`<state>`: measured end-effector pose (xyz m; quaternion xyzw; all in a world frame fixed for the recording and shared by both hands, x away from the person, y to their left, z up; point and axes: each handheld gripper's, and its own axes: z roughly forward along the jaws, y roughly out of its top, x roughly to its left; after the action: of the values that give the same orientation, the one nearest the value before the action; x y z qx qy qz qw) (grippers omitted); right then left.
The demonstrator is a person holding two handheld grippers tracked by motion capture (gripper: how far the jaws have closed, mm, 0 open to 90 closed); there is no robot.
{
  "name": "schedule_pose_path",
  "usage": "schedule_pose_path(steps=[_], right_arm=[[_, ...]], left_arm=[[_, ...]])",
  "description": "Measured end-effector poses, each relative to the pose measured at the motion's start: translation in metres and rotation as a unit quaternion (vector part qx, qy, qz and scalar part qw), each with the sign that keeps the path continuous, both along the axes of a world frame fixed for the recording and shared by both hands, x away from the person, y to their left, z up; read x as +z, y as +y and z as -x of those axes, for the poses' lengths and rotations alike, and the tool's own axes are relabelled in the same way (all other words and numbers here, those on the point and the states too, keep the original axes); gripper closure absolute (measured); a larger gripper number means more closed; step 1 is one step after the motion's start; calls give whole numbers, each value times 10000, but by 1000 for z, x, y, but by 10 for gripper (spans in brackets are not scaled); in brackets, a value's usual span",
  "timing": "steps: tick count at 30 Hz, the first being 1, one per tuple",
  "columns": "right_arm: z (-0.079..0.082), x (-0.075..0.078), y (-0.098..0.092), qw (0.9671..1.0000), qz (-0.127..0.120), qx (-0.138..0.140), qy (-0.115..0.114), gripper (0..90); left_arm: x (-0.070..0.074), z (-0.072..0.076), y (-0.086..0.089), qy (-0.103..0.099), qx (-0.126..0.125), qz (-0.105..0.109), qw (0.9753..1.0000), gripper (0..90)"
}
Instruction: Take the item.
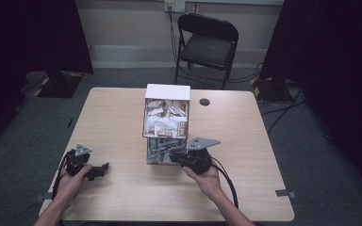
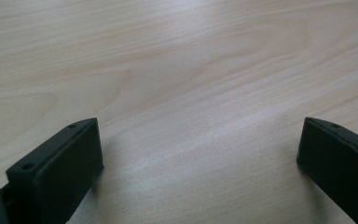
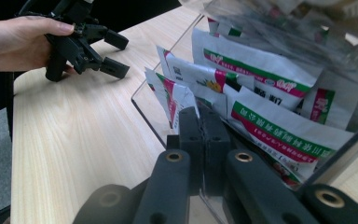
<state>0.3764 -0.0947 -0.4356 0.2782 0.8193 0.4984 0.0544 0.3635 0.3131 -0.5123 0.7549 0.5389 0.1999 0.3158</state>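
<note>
sachets (image 3: 279, 135): white packets with green/red bands, stacked upright in the lower clear bin (image 3: 354, 135), mid-table, near side of the two-tier box.
lower clear bin: open front faces the person, so packets can be pulled out toward the near edge. Also seen from the high view (image 1: 162, 153).
upper tier (image 1: 166, 117): white-backed box on top, full of similar small packets, not being touched.
right gripper (image 3: 200, 126): jaws pressed together, tips pushed in among the sachets at the bin mouth. Looks like it pinches the edge of one packet, but the pinch point is hidden behind the jaws, so can't confirm what's caught.
right gripper vs sachets: touching, packets fan out just right of and beyond the tips. In the high view it sits (image 1: 176, 157) at the bin's near-right corner.
right hand (image 1: 206, 178): behind the gripper, near side, wrist low, likely to get a level pull out.
left gripper (image 1: 101, 168): jaws wide apart, nothing between them, over bare table (image 2: 182, 70). Well left of the bin, apart from the sachets.
left hand (image 3: 18, 42): holds it parked, probably waiting to take a packet.
chair (image 1: 207, 42): far side, beyond the table.
</note>
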Motion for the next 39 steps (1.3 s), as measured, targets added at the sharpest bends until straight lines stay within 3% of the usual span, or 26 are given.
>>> schedule_pose_path(steps=[26, 39], right_arm=[[11, 30, -6, 9990, -371, 96, -218, 896], [16, 38, -15, 9987, -453, 54, -209, 896]], left_arm=[[0, 0, 0, 0, 0, 2, 10000, 0], [0, 0, 0, 1, 0, 3, 10000, 0]])
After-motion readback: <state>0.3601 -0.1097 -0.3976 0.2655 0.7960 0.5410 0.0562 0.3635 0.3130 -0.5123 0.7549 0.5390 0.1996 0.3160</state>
